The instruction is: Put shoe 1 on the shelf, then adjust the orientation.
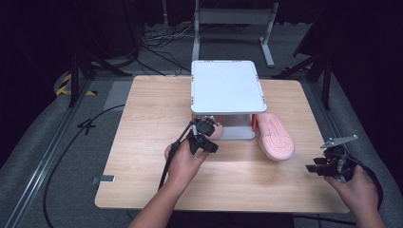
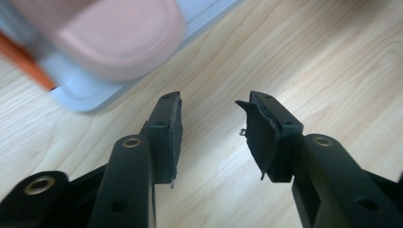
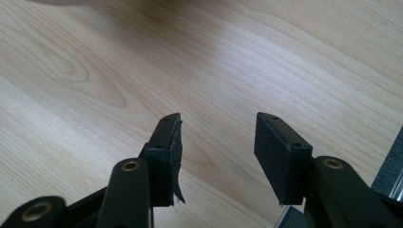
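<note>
1. I take the white two-level rack [image 1: 227, 88] at the far middle of the counter [image 1: 142, 118] as my landmark; its flat top is bare and it has orange posts at the corners.
2. My left gripper [image 1: 203, 137] sits just in front of the rack's near-left corner, held in the left hand [image 1: 183, 164], with its cable trailing back toward me.
3. In the left gripper view, the left gripper [image 2: 209, 123] has its jaws apart with only wood grain between them; the pad on one jaw is peeling at the edge.
4. One pink slipper [image 1: 274, 135] lies on the counter just beside the rack's near-right corner.
5. A second pink slipper [image 2: 111, 35] rests on the rack's lower shelf, just ahead of my left jaws and not touching them.
6. My right gripper [image 1: 332, 164] is well to the right of the rack, near the counter's right edge, in the right hand [image 1: 356, 187].
7. In the right gripper view, the right gripper [image 3: 216, 142] has its jaws apart over bare wood.
</note>
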### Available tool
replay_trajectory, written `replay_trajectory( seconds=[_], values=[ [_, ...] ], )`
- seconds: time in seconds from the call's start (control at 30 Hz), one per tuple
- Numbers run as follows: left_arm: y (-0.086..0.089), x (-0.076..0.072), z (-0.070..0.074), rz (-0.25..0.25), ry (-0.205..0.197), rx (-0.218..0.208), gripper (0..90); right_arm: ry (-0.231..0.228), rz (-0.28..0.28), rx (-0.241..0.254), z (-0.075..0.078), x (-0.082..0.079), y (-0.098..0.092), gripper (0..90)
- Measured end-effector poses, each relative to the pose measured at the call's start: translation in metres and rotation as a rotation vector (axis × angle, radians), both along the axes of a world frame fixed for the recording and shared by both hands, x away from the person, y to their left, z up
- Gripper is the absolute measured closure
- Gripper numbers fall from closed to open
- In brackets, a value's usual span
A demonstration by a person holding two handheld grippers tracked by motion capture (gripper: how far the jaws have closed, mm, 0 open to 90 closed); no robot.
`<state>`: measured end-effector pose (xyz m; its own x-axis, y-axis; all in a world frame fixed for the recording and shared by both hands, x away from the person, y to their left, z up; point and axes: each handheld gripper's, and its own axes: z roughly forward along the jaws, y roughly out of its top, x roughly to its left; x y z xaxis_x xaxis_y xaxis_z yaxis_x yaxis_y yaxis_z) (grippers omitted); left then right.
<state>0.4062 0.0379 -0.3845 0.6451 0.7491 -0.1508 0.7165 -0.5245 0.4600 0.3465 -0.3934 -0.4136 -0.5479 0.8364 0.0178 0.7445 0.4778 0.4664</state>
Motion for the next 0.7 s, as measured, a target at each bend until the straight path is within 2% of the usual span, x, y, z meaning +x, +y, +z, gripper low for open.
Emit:
replay_trajectory(
  seconds=[0.2,0.23,0.3,0.33,0.47,0.6,0.7],
  values=[
    [0.039,-0.010,0.018,0.002,-0.017,-0.025,50.7,-0.021,0.004,0.035,0.008,0.006,0.002,56.3],
    [0.048,-0.013,0.021,0.006,-0.031,-0.041,50.1,-0.028,0.009,0.035,0.009,0.008,0.003,56.4],
    [0.054,-0.015,0.023,0.003,-0.032,-0.052,48.9,-0.032,0.013,0.037,0.011,0.010,0.004,56.6],
    [0.065,-0.017,0.026,0.003,-0.025,-0.074,49.0,-0.036,0.022,0.052,0.015,0.014,0.006,59.1],
    [0.088,-0.023,0.027,0.022,-0.043,-0.068,48.6,-0.062,0.044,0.047,0.022,0.018,0.013,62.6],
    [0.110,-0.028,0.027,0.077,-0.043,-0.071,48.4,-0.082,0.034,0.105,0.031,0.022,0.013,67.5],
    [0.117,-0.030,0.025,0.103,-0.043,-0.061,48.4,-0.093,0.042,0.137,0.039,0.026,0.018,71.8]
  ],
)
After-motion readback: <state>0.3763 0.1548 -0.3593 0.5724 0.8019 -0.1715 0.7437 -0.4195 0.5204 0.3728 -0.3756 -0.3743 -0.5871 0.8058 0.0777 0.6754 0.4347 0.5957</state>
